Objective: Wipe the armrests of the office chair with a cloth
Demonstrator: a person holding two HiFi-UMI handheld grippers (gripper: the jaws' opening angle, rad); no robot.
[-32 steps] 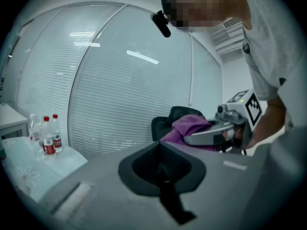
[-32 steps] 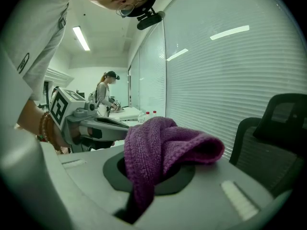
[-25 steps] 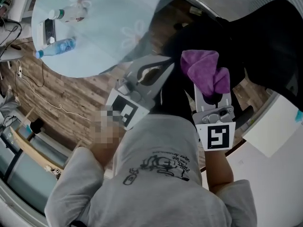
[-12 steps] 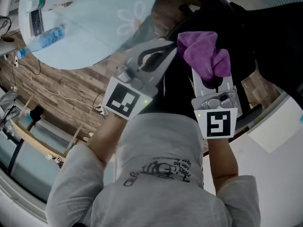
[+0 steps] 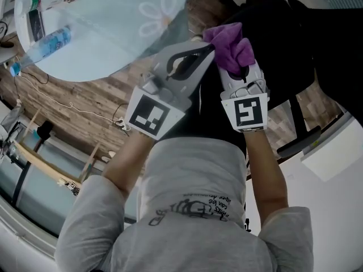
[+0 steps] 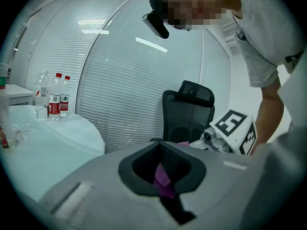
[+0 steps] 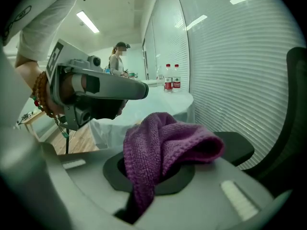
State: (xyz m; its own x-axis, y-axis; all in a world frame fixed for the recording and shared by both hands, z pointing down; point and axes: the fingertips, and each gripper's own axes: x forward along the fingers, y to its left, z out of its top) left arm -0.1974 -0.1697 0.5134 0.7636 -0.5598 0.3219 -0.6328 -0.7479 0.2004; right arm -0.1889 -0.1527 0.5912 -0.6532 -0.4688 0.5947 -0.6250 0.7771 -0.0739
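1. Round table under a pale blue flower-print cover (image 5: 113,33), far left. It carries a clear plastic water bottle with a blue label (image 5: 42,44). The left gripper view shows two red-labelled bottles (image 6: 56,97) standing upright on it. It lies well apart from the work and likely has no part in the wiping.

2. Brown wood-plank floor (image 5: 85,106), below and left of the grippers.

3. Left gripper (image 5: 209,49), grey, at centre-left. Its jaws are closed tip to tip around an oval opening (image 6: 159,143). A purple sliver shows in that opening, but it cannot be told whether it is pinched or merely seen through. The tips sit just beside the cloth, probably to steady or tuck it.

4. Purple knitted cloth (image 5: 227,41), at centre. It is bunched into a thick wad that bulges past the jaw tips (image 7: 168,143), with a tail trailing down the slot. Held so, the soft fabric presumably meets the chair before hard plastic does.

5. Right gripper (image 5: 238,75), white, just right of the left one. It is clamped on the cloth and aimed toward the chair.

6. Flat black armrest pad (image 7: 237,147), just beyond the wad to the right. The cloth overlaps its near end in the right gripper view; contact cannot be confirmed. Wiping appears about to start.

7. Black mesh-backed office chair (image 5: 283,44), far right, upright with headrest (image 6: 189,111).
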